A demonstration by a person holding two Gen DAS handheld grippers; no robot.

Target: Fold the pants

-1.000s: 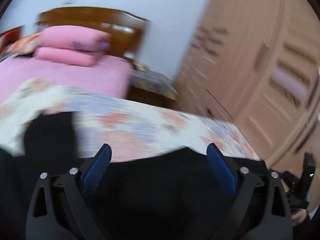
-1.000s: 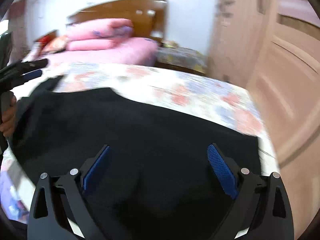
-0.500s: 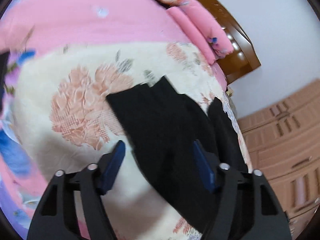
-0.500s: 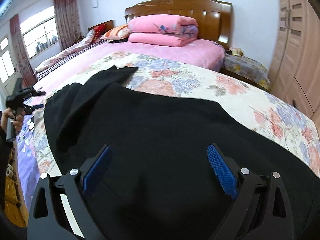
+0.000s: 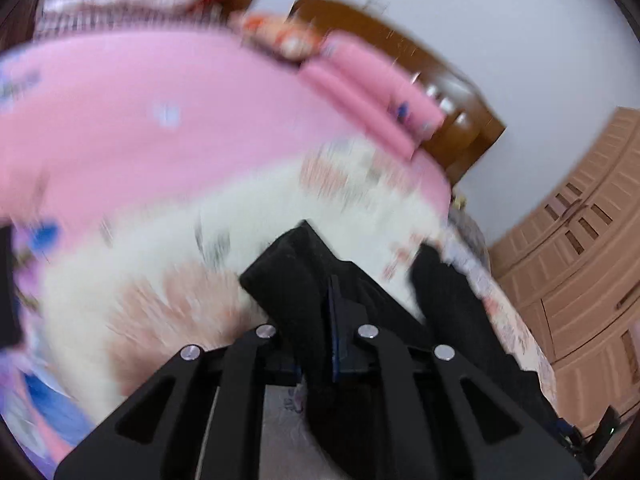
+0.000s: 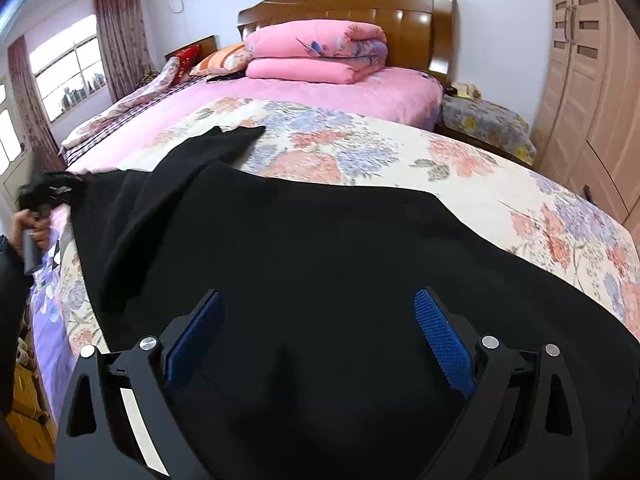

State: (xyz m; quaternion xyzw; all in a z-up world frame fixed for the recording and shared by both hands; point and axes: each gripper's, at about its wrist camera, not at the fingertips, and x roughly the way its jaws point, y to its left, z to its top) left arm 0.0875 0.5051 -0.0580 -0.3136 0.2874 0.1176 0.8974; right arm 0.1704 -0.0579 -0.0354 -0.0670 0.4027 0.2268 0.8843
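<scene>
Black pants [image 6: 320, 264] lie spread across the floral bedspread [image 6: 360, 152], waist part near me, legs running off to the left. My right gripper [image 6: 320, 336] is open and hovers just above the wide black part, nothing between its blue pads [image 6: 442, 340]. My left gripper [image 5: 316, 320] is shut on the end of a pant leg [image 5: 288, 268], which is bunched between its jaws and lifted off the bed; this view is blurred. The left gripper also shows in the right wrist view [image 6: 50, 192], at the far left edge with the leg end.
A folded pink quilt [image 6: 316, 54] and pillows sit at the wooden headboard [image 6: 348, 2]. A nightstand with a floral cover [image 6: 486, 122] stands right of the bed. A wooden wardrobe [image 6: 592, 80] lines the right wall. A window with curtains [image 6: 68, 60] is at the left.
My left gripper has closed on the pant leg end, which it straddled open half a second ago, and is moving fast. My right gripper has stayed open above the pants.
</scene>
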